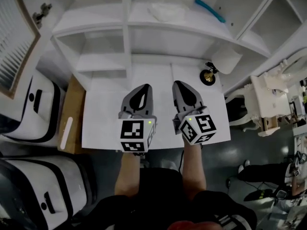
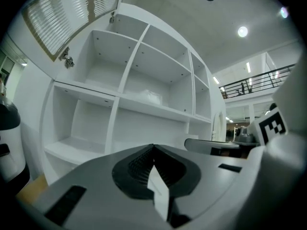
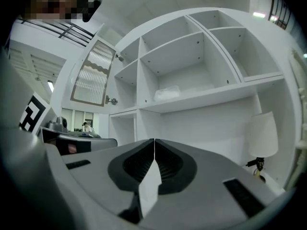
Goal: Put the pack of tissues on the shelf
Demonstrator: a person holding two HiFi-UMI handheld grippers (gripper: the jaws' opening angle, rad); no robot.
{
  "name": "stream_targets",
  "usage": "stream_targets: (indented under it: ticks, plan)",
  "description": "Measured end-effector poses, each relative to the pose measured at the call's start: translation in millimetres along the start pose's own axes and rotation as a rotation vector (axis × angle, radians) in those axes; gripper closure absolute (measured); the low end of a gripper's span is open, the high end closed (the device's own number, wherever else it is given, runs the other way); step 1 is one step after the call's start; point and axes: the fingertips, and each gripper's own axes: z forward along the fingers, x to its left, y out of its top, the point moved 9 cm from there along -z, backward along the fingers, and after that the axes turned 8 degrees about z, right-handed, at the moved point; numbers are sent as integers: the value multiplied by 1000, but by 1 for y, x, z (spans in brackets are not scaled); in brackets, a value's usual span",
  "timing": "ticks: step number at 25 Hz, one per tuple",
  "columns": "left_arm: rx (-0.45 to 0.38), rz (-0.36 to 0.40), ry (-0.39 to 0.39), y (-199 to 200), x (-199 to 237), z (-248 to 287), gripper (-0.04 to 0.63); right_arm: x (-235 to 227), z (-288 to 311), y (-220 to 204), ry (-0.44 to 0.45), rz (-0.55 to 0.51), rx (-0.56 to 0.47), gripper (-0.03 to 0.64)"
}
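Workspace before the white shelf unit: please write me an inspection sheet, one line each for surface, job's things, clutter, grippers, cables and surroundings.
Surface: white table, below both grippers.
Job's things: pack of tissues already lies on a shelf; nothing touches it.
Clutter: blue object on that shelf, right of the tissues; small lamp at the table's far right.
Grippers: left gripper and right gripper shut, empty, side by side.
Cables: a dark cord seems to sit at the lamp's base.
Surroundings: white machines at left; louvred door open.
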Motion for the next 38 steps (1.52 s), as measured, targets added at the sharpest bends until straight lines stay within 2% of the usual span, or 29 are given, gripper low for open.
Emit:
stream_targets:
  ticks: [5,14,26,29,35,38]
  plan:
    - [-19,25,-5,14,4,9,584,-5,2,14,-15,-12,-40,597]
    - [-64,57,26,42,12,21,584,-5,28,41,51,-50,-77,597]
    - [-133,67,43,78,7,54,584,-23,57,103,92,-158,-108,593]
    - [-146,63,53,84,5,61,584,-29,64,119,107,-175,-101,546]
    - [-165,61,76,94,1,73,584,-44,77,144,90,-203,-81,507]
    - [-169,66,90,99,2,77,584,-48,86,156,69,-191,-91,446]
